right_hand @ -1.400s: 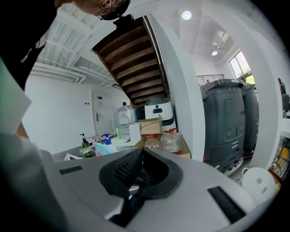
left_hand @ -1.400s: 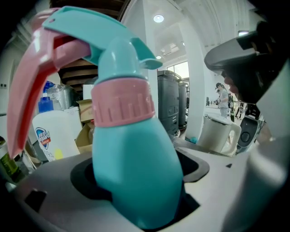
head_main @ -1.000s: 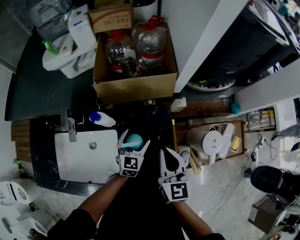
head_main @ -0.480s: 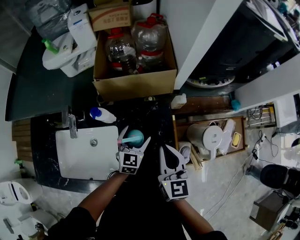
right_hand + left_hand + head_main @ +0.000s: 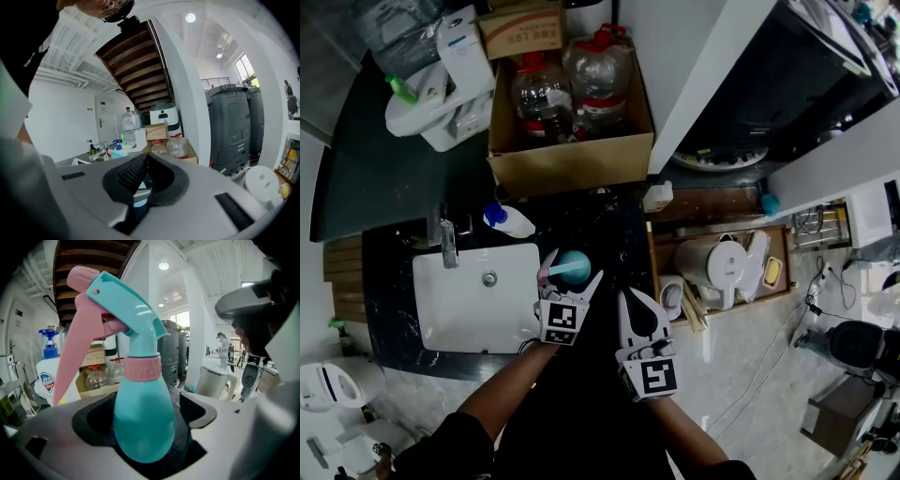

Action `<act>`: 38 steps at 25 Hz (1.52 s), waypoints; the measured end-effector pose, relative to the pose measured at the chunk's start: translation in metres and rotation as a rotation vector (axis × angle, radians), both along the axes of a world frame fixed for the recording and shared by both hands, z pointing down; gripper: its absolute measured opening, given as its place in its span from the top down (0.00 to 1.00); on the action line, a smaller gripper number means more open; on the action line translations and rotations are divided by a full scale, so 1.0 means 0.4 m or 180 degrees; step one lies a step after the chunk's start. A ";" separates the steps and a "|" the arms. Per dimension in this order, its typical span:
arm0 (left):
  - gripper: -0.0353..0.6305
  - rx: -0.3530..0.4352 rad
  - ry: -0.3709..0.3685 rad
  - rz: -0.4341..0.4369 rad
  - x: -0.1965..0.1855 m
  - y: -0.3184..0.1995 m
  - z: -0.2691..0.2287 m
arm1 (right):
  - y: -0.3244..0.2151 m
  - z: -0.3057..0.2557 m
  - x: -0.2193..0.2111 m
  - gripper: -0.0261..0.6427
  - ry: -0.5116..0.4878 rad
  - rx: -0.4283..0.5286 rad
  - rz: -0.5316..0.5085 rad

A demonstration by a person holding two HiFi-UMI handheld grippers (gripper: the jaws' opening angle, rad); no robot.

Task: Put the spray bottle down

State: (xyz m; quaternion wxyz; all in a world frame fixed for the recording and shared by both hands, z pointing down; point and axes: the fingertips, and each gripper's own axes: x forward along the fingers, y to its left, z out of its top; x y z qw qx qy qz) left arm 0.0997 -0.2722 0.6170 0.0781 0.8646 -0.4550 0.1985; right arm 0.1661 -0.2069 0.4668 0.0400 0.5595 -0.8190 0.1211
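A teal spray bottle [image 5: 573, 267] with a pink trigger and collar stands upright on the black counter [image 5: 614, 234], just right of the sink. In the left gripper view the spray bottle [image 5: 143, 423] fills the middle. My left gripper [image 5: 576, 264] is open, with its jaws spread round the bottle's body. The bottle lies against the left pad, and a dark gap shows at the right pad [image 5: 199, 411]. My right gripper [image 5: 630, 300] hovers a little to the right of the bottle, shut and empty; its pads [image 5: 140, 171] meet.
A white sink [image 5: 441, 319] with a faucet [image 5: 447, 246] lies left of the bottle. A blue-capped soap bottle [image 5: 508, 221] stands behind it. A cardboard box [image 5: 567, 164] with water jugs sits at the back. A kettle [image 5: 712, 272] stands in a wooden tray at the right.
The bottle stays where it stood beside the sink. My left gripper has drawn back toward me a touch. The right gripper has hardly moved.
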 end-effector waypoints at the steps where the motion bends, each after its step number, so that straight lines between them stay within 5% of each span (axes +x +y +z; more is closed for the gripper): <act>1: 0.31 -0.0004 0.0022 0.0007 0.000 0.005 0.004 | 0.007 0.000 -0.002 0.94 0.0003 0.0007 0.0000; 38: 0.31 -0.0084 0.0294 -0.0073 -0.146 0.318 -0.103 | 0.249 -0.061 -0.133 0.94 0.0035 0.0178 0.0100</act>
